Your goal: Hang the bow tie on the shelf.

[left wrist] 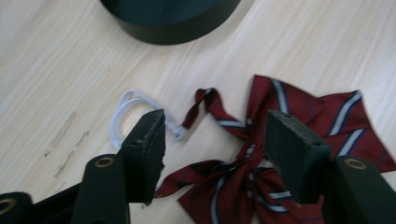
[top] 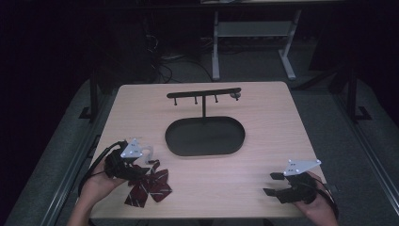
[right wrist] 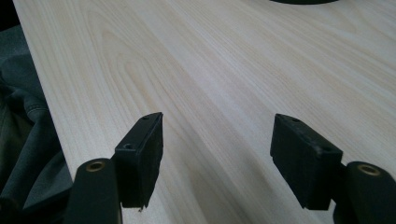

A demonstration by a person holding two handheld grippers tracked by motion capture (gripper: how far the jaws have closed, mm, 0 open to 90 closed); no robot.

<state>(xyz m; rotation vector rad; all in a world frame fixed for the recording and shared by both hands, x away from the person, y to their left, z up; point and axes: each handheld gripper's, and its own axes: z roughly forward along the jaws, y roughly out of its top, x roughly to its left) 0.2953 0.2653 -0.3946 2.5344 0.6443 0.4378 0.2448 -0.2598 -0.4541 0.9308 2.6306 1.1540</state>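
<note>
Left gripper (left wrist: pixel 215 135) fingers spread over striped bow tie (left wrist: pixel 280 140), seemingly untouched; right gripper (right wrist: pixel 217 144) fingers wide, empty.

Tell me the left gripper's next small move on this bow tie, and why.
Probably lower the left gripper and close on the bow tie at its knot: the jaws stand open above it, pressing nothing, and the tie lies flat on the table.
</note>
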